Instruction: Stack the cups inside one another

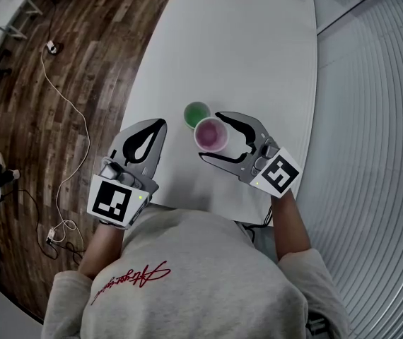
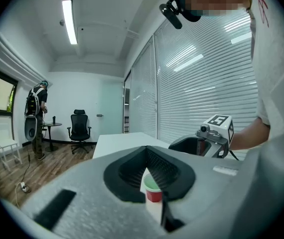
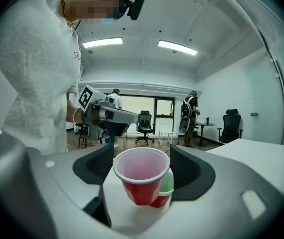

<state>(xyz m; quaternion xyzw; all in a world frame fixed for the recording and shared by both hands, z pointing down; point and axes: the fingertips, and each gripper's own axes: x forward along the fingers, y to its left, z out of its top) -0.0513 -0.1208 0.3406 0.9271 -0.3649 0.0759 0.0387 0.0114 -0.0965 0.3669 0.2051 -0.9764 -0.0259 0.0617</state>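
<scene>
Nothing stacked: pink cup [image 1: 211, 134] stood beside green cup [image 1: 197, 114]. Right gripper [image 1: 210, 137] wide open around pink cup; left gripper [image 1: 162, 123] closed, empty.

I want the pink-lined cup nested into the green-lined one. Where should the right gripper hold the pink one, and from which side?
Probably grip the pink cup across its wall just under the rim, coming level from the side opposite the green cup. It stands upright and narrows downward, and the green cup crowds its far side. The right gripper's open jaws straddle it from there.
</scene>
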